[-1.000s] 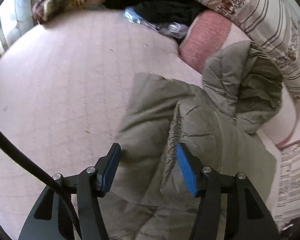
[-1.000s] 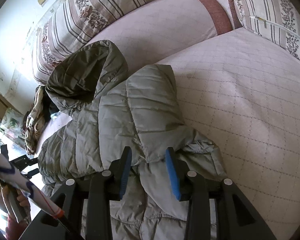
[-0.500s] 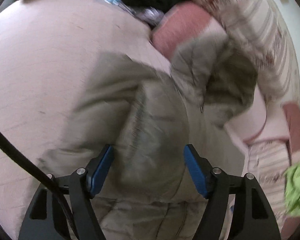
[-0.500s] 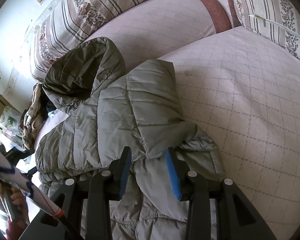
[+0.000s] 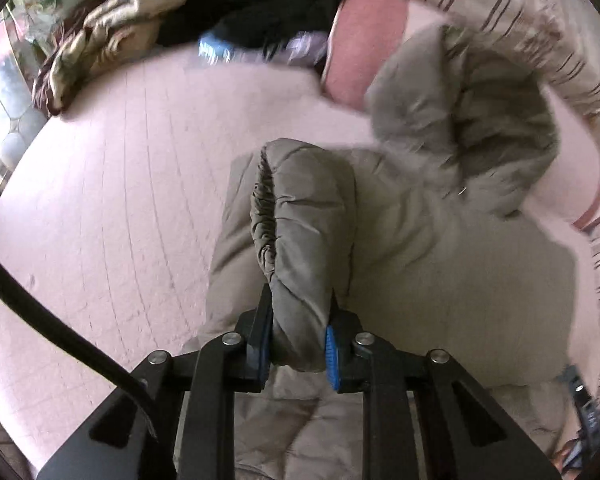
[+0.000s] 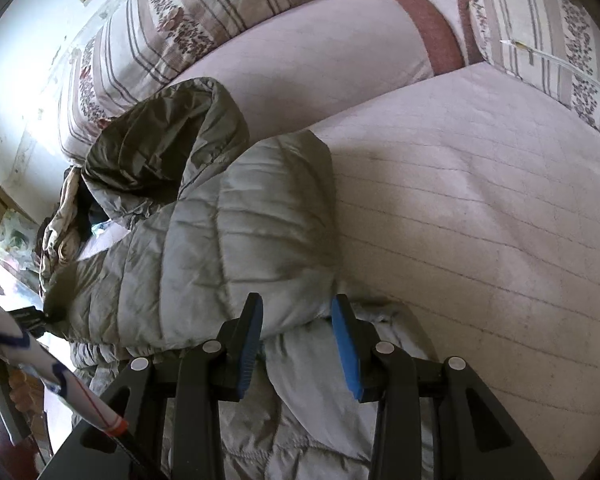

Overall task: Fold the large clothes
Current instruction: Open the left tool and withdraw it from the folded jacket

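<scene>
A grey-olive puffer jacket point(image 5: 440, 272) lies spread on the bed, its hood point(image 5: 460, 112) towards the pillows. One sleeve point(image 5: 308, 216) with an elastic cuff stands up between the fingers of my left gripper point(image 5: 300, 300). Its jaws are closing, and the pads press on the sleeve. In the right wrist view the jacket point(image 6: 228, 240) is folded over itself, with the hood point(image 6: 160, 140) at the upper left. My right gripper point(image 6: 298, 312) is shut on the thick folded edge of the jacket near its hem.
The pink quilted mattress point(image 6: 480, 220) stretches to the right. Striped floral pillows point(image 6: 188, 24) and a pink bolster point(image 6: 320, 60) line the far side. A patterned blanket and dark clothes point(image 5: 240, 4) are heaped at the bed's far end. A black cable point(image 5: 40, 312) crosses the left view.
My left gripper was open over the jacket. It has now closed on the sleeve and raised it. The right gripper keeps its place and its grip, and the jacket shifted slightly.
</scene>
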